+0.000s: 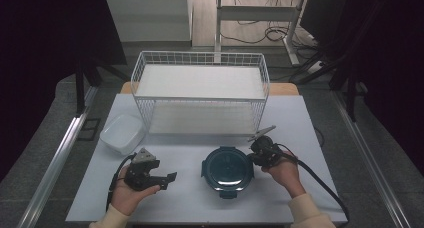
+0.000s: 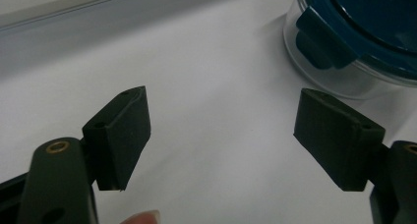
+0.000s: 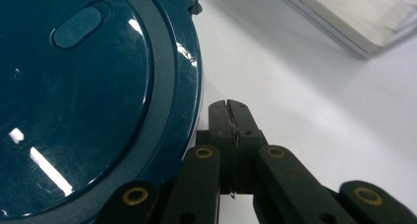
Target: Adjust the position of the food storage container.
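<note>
White table (image 1: 190, 198), L gripper (image 1: 167, 179) fingers wide, empty; R gripper (image 1: 256, 149) closed beside container (image 1: 227, 169)

Two black hand-held grippers: left hand-held gripper (image 1: 169, 178) topped by a grey three-cornered plate (image 1: 143, 155), right hand-held gripper (image 1: 256, 149) carrying a grey plate (image 1: 261, 133) too. Black cable (image 1: 320, 180) trailing from each. Blocky matte-black pads (image 2: 123, 135) with small screw holes; brass-coloured rivets (image 3: 202, 152) in the jaw links. Cream knitted sleeve cuffs (image 1: 310, 213) at both wrists.
</note>
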`<act>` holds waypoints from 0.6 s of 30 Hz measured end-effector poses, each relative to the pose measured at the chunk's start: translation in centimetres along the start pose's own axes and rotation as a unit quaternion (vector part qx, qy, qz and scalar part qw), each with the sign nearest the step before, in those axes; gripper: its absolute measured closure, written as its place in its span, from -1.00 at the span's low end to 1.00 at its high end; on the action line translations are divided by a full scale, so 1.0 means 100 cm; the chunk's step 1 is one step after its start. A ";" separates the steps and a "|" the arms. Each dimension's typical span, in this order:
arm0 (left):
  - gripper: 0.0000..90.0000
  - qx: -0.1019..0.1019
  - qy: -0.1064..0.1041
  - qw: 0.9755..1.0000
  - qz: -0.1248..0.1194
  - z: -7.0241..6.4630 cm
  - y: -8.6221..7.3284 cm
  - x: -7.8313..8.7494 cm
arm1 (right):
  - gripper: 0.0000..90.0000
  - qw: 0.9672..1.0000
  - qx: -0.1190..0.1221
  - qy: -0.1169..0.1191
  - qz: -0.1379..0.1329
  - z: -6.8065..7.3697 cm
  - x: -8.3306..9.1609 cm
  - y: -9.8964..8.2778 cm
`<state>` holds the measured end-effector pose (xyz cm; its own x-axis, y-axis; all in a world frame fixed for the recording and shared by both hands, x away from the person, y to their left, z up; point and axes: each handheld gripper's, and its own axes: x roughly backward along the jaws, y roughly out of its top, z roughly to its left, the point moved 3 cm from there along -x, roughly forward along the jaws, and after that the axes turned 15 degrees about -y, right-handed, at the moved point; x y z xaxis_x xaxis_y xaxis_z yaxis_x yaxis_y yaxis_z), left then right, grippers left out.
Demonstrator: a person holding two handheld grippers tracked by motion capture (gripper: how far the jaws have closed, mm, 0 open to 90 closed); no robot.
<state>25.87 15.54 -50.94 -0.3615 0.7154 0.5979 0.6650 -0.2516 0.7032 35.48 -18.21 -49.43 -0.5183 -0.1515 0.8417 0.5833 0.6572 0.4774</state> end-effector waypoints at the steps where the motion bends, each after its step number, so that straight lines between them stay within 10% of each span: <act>1: -0.53 0.000 0.000 1.000 0.000 0.000 0.000 0.000 | 0.99 1.000 -0.001 0.004 -0.002 0.002 0.000 0.001; 18: -0.53 0.001 0.002 1.000 0.000 0.000 0.000 -0.001 | 0.99 1.000 -0.003 0.006 -0.008 0.027 0.001 0.008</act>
<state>25.94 15.47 -51.02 -0.3633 0.7133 0.5993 0.6671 -0.2499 0.7018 34.19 -15.68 -49.71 -0.5192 -0.1708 0.8374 0.5791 0.6503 0.4917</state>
